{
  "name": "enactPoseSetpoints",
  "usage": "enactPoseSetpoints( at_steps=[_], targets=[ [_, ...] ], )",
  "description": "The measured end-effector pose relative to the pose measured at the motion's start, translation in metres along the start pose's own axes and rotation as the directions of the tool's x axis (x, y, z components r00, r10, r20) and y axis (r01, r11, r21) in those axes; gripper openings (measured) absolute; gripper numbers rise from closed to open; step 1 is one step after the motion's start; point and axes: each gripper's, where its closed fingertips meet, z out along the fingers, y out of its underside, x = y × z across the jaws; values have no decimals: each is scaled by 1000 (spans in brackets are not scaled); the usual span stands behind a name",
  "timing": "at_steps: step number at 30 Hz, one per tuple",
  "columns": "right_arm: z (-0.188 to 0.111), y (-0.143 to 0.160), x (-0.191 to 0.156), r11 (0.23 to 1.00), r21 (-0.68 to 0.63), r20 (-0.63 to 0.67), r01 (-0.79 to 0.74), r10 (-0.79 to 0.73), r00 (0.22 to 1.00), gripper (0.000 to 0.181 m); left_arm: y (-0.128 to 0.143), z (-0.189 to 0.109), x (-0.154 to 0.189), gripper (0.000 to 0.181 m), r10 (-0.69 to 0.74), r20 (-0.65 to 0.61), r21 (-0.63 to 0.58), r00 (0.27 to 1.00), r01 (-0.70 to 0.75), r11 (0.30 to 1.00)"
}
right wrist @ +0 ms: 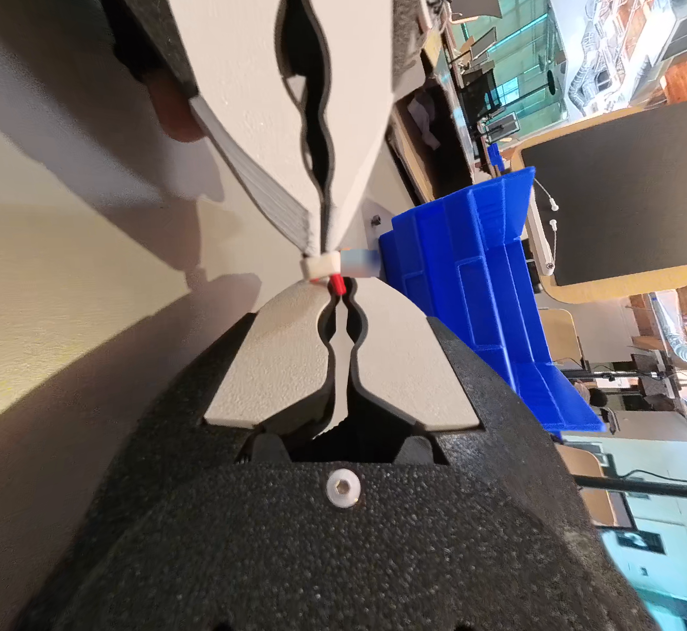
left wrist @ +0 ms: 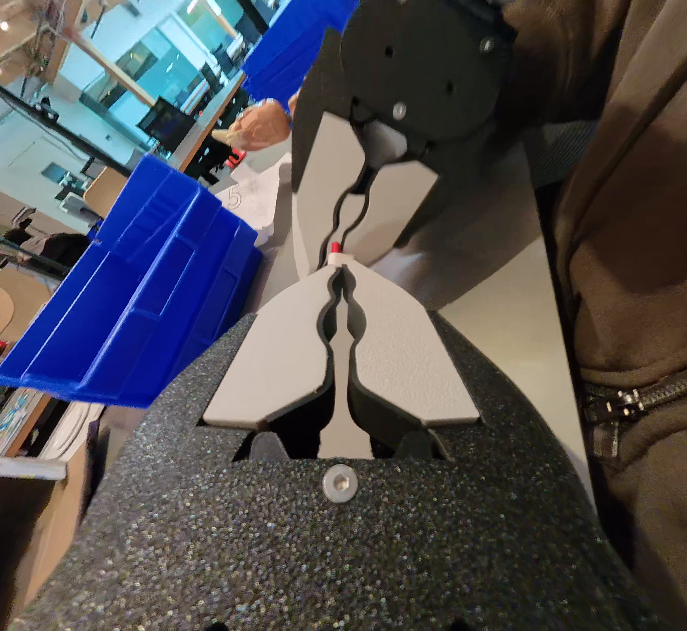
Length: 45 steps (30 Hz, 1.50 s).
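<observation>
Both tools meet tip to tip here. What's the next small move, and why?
Probably ease the right tool straight toward the left tool, staying in line: the right one pinches a red pin, the left a white block, and part of the pin shows exposed between them.

Red piece [right wrist: 337,284] partly hidden between closed jaws; blue bin [left wrist: 122,301] motion-blurred.
</observation>
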Motion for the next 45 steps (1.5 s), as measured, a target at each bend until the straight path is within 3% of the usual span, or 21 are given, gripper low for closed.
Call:
enactPoseSetpoints(
  at_steps=[8,13,17,25,31,37,45],
  targets=[
    [1,4,-1,1000,-16,0,20,-20,1000,0,-3,-10,-9,0,-103,-10,58,995,104,993],
    [0,9,3,1000,-19,-2,-15,14,1000,0,17,-1,10,1,-132,-113,-52,985,127,991],
    [-5,16,11,999,-9,-21,-38,37,999,0,32,1,28,21,-218,-218,-153,951,187,970],
    [-16,35,14,999,-19,-10,-43,43,999,0,42,10,36,24,-322,-257,-292,911,244,925],
    [-20,25,-7,999,36,121,-27,22,992,0,42,12,37,18,-305,-320,-288,897,214,933],
    [-33,15,-27,983,83,322,-163,128,938,0,43,12,30,15,-306,-397,-282,865,202,938],
    [-35,16,-28,979,105,333,-178,134,933,0,46,14,39,10,-301,-498,-298,813,165,940]
  ],
)
